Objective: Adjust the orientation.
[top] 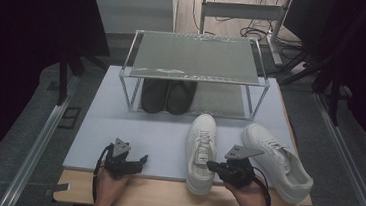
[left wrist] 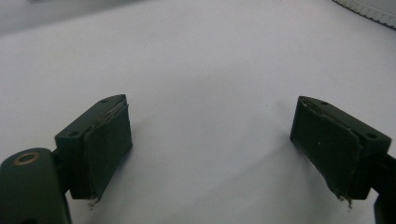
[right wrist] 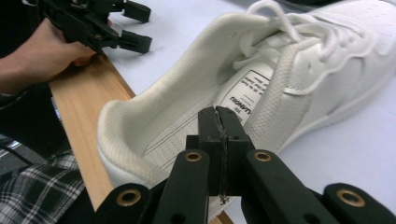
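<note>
The right gripper (right wrist: pixel 219 121) is seen clenched, jaws pressed together with nothing between them, poised at the heel opening of a white sneaker (top: pixel 201 152) — its mate (top: pixel 277 161) lies just beside. The left gripper (top: pixel 141 160) is held spread and empty over the white tabletop (top: pixel 158 131); dark shoes (top: pixel 167 95) are stowed under a metal rack (top: pixel 195 59) beyond.

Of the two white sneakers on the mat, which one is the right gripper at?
The left white sneaker, pointing straight at the rack. The right gripper, jaws shut, sits at its collar; the other white sneaker lies angled farther right.
</note>
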`<control>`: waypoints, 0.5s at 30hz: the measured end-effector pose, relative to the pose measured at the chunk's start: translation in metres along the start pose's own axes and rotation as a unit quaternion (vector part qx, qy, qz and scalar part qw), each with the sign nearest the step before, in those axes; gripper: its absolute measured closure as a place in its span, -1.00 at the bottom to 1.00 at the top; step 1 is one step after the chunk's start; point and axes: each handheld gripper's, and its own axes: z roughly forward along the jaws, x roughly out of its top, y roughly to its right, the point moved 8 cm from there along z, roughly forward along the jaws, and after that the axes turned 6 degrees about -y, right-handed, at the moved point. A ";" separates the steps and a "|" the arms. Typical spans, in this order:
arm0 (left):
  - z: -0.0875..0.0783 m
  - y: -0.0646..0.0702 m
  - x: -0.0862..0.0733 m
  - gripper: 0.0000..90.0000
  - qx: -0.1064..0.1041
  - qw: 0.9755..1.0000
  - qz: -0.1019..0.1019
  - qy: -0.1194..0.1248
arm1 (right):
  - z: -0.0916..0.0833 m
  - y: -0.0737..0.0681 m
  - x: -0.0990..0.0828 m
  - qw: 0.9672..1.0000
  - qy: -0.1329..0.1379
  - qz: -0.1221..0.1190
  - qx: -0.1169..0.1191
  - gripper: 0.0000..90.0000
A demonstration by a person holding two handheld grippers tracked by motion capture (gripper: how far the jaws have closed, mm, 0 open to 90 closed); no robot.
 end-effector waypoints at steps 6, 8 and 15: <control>0.000 0.000 0.000 -0.73 0.000 1.000 0.000 0.000 | -0.008 0.010 -0.005 1.000 -0.002 0.005 -0.015 0.99; 0.000 0.000 0.000 -0.73 0.000 1.000 0.000 0.000 | -0.011 0.014 -0.007 1.000 -0.003 0.009 -0.019 0.99; 0.000 0.000 0.000 -0.73 0.000 1.000 0.000 0.000 | -0.023 0.031 -0.013 0.999 -0.004 0.025 -0.041 0.99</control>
